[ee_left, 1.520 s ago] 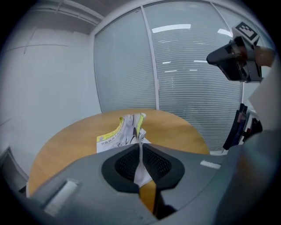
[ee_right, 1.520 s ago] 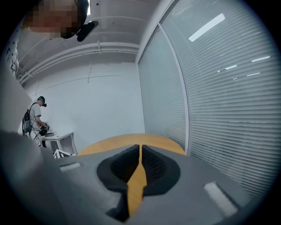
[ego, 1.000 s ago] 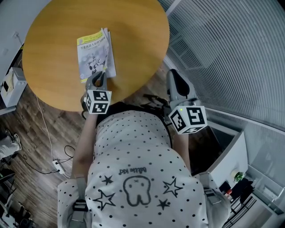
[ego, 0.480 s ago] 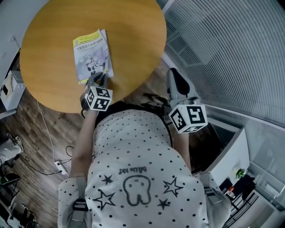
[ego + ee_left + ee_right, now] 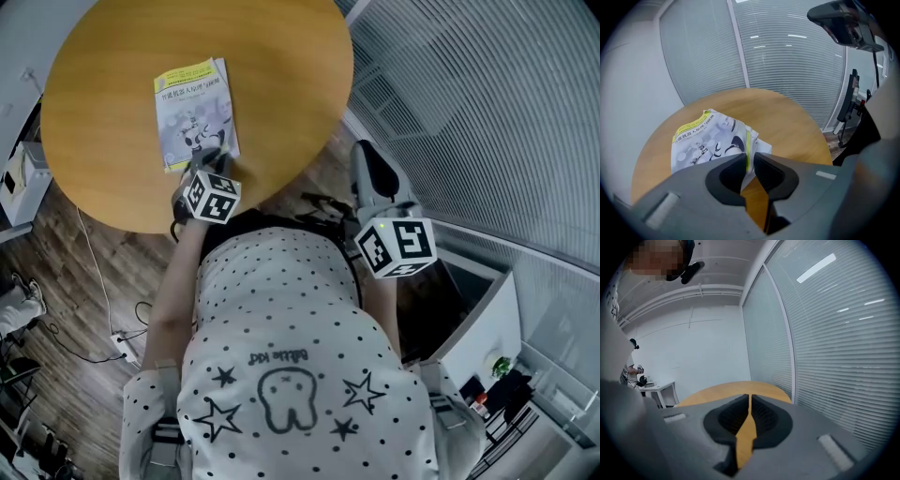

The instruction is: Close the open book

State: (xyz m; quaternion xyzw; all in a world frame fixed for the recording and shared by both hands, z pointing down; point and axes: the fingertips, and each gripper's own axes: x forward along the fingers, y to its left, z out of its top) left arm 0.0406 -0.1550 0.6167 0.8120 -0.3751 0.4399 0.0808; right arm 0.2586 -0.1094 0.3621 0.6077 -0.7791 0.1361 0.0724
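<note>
The book [image 5: 195, 112] lies closed on the round wooden table [image 5: 281, 75], its yellow-and-white cover facing up. My left gripper [image 5: 214, 156] points down at its near right corner. In the left gripper view the book [image 5: 708, 140] lies just ahead. Its yellow-edged corner sits in the narrow gap of my left gripper [image 5: 750, 157]. The jaws have just been opening, and the pads do not press on the corner. My right gripper [image 5: 362, 152] hangs off the table's edge to the right. In its own view my right gripper [image 5: 750, 397] is shut with nothing in it.
A glass wall with blinds [image 5: 487, 103] runs along the right. Wood floor with cables [image 5: 103, 319] lies below the table on the left. A white cabinet [image 5: 487, 328] stands at the lower right. The person's dotted shirt [image 5: 291, 366] fills the bottom of the head view.
My left gripper has sunk toward the book's near corner and tipped further down. The book's cover now lies flatter on its pages. My right gripper has stayed put.
</note>
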